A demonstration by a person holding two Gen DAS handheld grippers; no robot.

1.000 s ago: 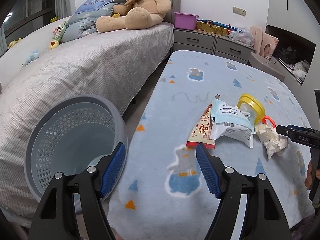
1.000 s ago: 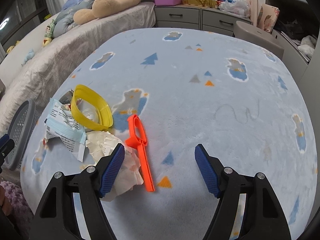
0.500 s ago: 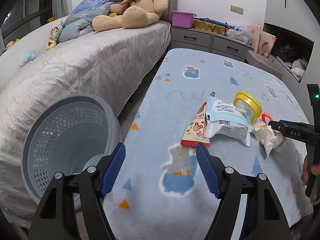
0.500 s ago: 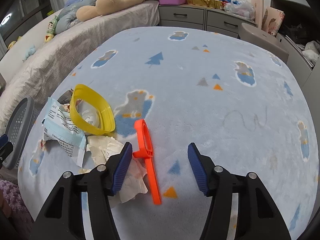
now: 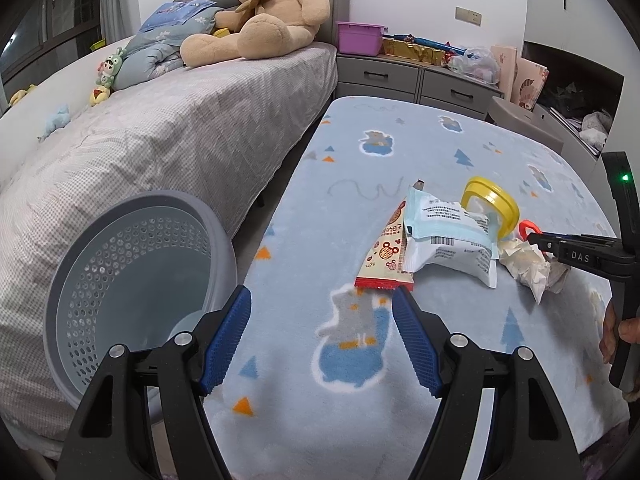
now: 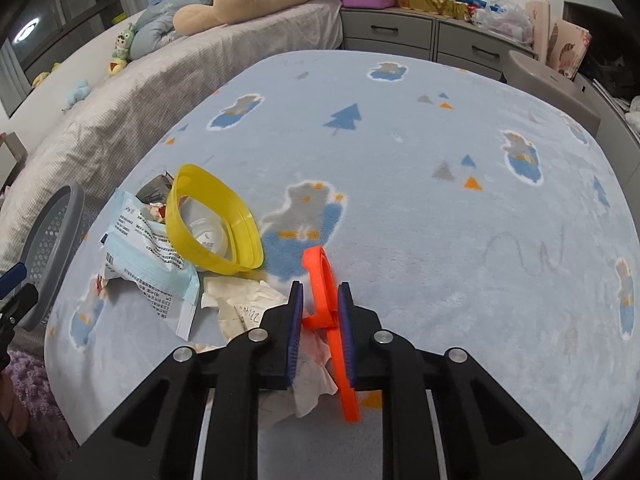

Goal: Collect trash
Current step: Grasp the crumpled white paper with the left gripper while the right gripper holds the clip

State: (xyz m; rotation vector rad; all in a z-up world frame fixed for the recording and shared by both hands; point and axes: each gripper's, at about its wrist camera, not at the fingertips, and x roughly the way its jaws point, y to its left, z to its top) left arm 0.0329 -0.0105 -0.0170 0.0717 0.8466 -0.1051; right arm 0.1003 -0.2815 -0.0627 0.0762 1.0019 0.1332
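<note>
Trash lies on the blue blanket: a red-and-cream snack wrapper (image 5: 386, 256), a pale blue packet (image 5: 444, 240) (image 6: 148, 264), a yellow-rimmed cup (image 5: 490, 200) (image 6: 212, 216), crumpled paper (image 5: 528, 264) (image 6: 248, 300) and an orange plastic stick (image 6: 320, 276). My right gripper (image 6: 320, 296) is closing, and its blue pads pinch the stick just below its loop, above the paper. The left wrist view shows its tip (image 5: 536, 238) beside the paper. Nothing sits between the fingers of my open left gripper (image 5: 320, 300), which hovers short of the wrapper. A grey perforated basket (image 5: 100, 280) (image 6: 52, 240) stands at the left.
The blanket (image 6: 440, 240) covers a low surface with bare room to the right. A grey bed (image 5: 180, 140) with a teddy bear (image 5: 268, 28) runs along the left. Grey drawers (image 5: 400, 76) with a purple box (image 5: 360, 36) line the back wall. A hand (image 5: 624, 332) grips the right tool.
The right gripper's jaws went from wide apart to pinched on the orange stick, after edging forward over it. The left gripper stayed open and still.
</note>
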